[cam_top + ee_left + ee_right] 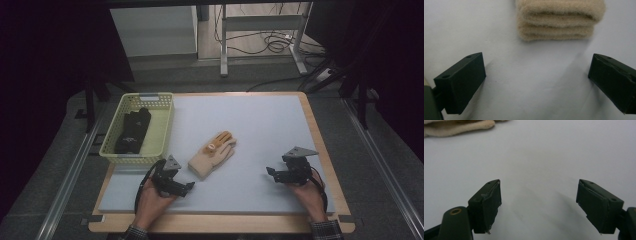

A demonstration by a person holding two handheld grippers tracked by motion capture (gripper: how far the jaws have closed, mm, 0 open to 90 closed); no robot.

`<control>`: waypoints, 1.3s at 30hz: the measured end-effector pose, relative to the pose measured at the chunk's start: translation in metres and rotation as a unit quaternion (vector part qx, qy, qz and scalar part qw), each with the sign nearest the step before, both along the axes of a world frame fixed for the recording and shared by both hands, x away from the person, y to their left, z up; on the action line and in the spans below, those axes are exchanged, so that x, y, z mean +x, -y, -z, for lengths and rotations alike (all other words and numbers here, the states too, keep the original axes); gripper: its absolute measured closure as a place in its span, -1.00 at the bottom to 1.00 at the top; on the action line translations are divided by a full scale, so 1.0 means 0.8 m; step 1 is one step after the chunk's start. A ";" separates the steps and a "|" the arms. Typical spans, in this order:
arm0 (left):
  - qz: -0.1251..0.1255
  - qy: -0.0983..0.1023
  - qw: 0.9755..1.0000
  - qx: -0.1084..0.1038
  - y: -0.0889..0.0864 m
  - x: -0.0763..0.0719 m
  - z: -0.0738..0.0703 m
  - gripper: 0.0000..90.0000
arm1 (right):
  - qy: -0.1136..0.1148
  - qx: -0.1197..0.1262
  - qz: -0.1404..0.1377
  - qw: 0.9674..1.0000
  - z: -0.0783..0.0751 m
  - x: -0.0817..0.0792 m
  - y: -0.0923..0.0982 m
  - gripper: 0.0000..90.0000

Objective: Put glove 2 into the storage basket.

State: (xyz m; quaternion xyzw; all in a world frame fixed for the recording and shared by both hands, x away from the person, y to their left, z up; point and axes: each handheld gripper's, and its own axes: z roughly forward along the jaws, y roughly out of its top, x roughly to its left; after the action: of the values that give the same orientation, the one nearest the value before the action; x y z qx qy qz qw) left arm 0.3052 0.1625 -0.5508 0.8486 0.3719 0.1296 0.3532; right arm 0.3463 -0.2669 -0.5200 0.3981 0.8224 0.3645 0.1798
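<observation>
A cream knitted glove with orange fingertips lies flat near the middle of the pale blue mat, its cuff pointing toward my left gripper. My left gripper rests on the mat just short of that cuff, open, with bare mat between its jaws. Over at the right, my right gripper is also open and holds nothing; the glove sits far off at its upper left.
A pale yellow plastic basket stands at the mat's left edge with a black glove inside. The mat lies on a wooden table. Beyond the table are a metal frame and cables on the floor.
</observation>
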 end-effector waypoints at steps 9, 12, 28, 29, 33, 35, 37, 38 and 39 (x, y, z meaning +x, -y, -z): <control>0.000 -0.001 1.000 0.000 0.000 0.000 0.000 -0.97 | -0.004 -0.015 0.006 1.000 0.010 -0.002 0.012 -0.61; 0.000 -0.001 1.000 0.001 0.000 0.000 0.000 -0.97 | -0.001 -0.022 0.004 1.000 0.011 -0.002 0.010 -0.63; 0.005 -0.003 1.000 -0.003 -0.003 -0.003 -0.004 -0.91 | 0.002 -0.024 0.004 1.000 0.012 -0.003 0.009 -0.63; 0.006 -0.004 1.000 -0.004 -0.002 -0.004 -0.005 -0.91 | 0.002 -0.024 0.004 1.000 0.012 -0.003 0.009 -0.63; 0.011 -0.015 1.000 -0.014 -0.002 -0.003 -0.013 -0.89 | 0.002 -0.024 0.004 1.000 0.012 -0.003 0.009 -0.63; 0.014 -0.015 1.000 -0.016 -0.001 -0.003 -0.018 -0.90 | 0.002 -0.024 0.004 1.000 0.012 -0.003 0.009 -0.63; 0.021 -0.014 1.000 -0.013 0.002 -0.002 -0.022 -0.93 | 0.003 -0.024 0.004 1.000 0.012 -0.003 0.009 -0.63; 0.023 -0.015 1.000 -0.011 0.003 -0.001 -0.025 -0.94 | 0.003 -0.024 0.004 1.000 0.012 -0.003 0.009 -0.63; 0.024 -0.013 1.000 -0.007 0.006 0.000 -0.029 -0.95 | 0.003 -0.024 0.004 1.000 0.012 -0.003 0.009 -0.63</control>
State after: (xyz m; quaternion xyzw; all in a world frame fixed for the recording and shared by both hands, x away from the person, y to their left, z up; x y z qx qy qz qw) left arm 0.3049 0.1579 -0.5278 0.8565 0.3565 0.1071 0.3576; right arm 0.3438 -0.2744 -0.5299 0.3961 0.8288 0.3450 0.1929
